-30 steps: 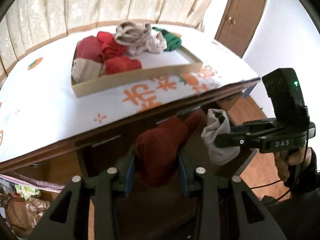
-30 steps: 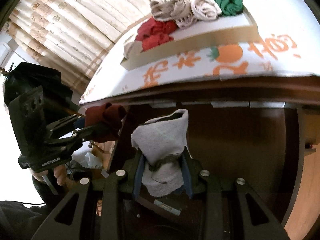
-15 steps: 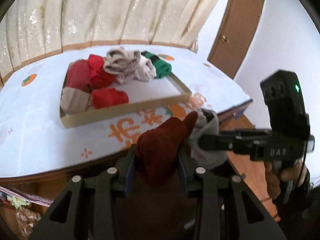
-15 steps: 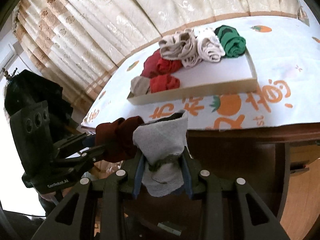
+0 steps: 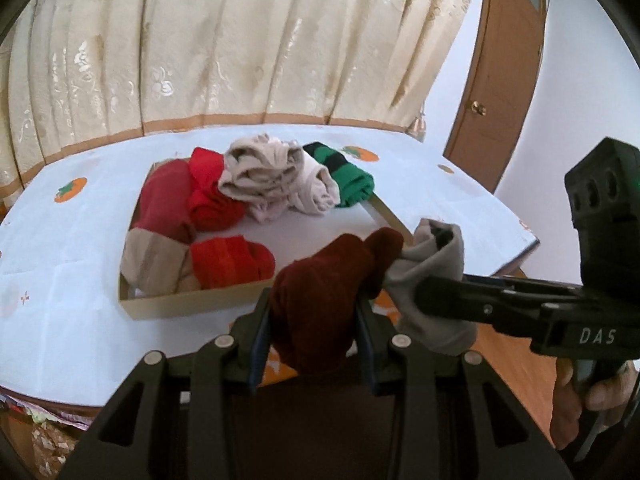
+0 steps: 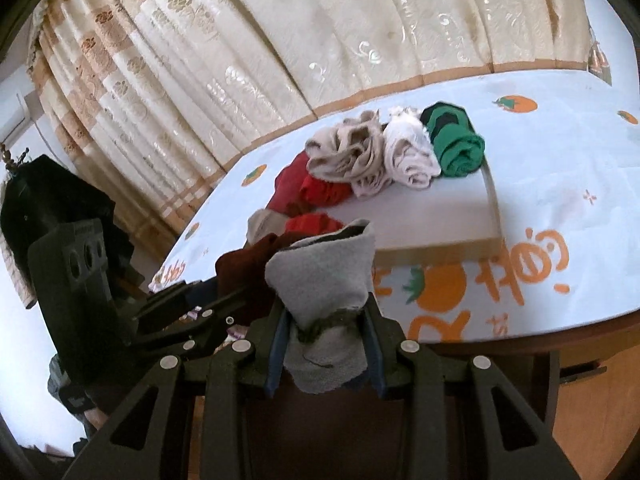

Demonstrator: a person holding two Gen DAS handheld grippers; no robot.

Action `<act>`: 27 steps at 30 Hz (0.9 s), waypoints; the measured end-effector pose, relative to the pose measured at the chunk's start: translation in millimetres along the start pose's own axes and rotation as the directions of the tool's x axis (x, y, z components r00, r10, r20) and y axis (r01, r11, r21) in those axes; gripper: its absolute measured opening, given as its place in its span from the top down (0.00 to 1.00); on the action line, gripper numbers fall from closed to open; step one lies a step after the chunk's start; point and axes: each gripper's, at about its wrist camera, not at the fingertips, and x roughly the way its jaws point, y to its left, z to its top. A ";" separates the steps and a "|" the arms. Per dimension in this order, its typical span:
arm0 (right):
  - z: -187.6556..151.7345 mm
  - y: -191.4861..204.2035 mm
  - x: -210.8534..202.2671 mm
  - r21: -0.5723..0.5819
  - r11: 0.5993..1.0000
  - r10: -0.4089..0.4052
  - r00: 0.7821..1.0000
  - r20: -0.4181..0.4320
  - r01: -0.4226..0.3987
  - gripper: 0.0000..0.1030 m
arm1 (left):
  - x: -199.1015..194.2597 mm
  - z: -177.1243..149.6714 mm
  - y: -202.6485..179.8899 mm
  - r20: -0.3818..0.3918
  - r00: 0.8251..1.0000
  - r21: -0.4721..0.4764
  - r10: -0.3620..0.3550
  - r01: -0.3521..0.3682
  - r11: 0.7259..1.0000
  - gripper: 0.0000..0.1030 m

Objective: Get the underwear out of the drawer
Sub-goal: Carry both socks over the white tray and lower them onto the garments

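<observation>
Left wrist view: left tool [image 5: 316,322] grips a dark red underwear roll [image 5: 324,300] at lower centre; right tool [image 5: 432,292], marked "DAS", clamps a grey roll [image 5: 436,272] beside it, above the tabletop [image 5: 72,240].

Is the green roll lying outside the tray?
No, the green roll lies inside the tray, at its far corner beside the white roll.

Domestic room, probably a bedroom: embroidered cream curtains [image 5: 248,40], wooden door [image 5: 500,80], fruit-print tablecloth [image 6: 560,184] over wooden table.
</observation>
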 end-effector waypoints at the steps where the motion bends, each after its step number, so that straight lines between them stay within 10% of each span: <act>1: 3.3 -1.3 1.5 0.001 1.000 -0.006 1.000 0.007 0.006 0.64 | 2.7 2.5 -0.9 0.007 1.000 0.003 0.006 -0.006 1.000 0.65; 27: 58.9 -41.5 84.8 -0.078 0.978 -0.181 0.970 0.165 0.195 0.64 | 107.5 38.2 24.4 0.080 0.986 -0.058 0.147 -0.143 0.988 0.65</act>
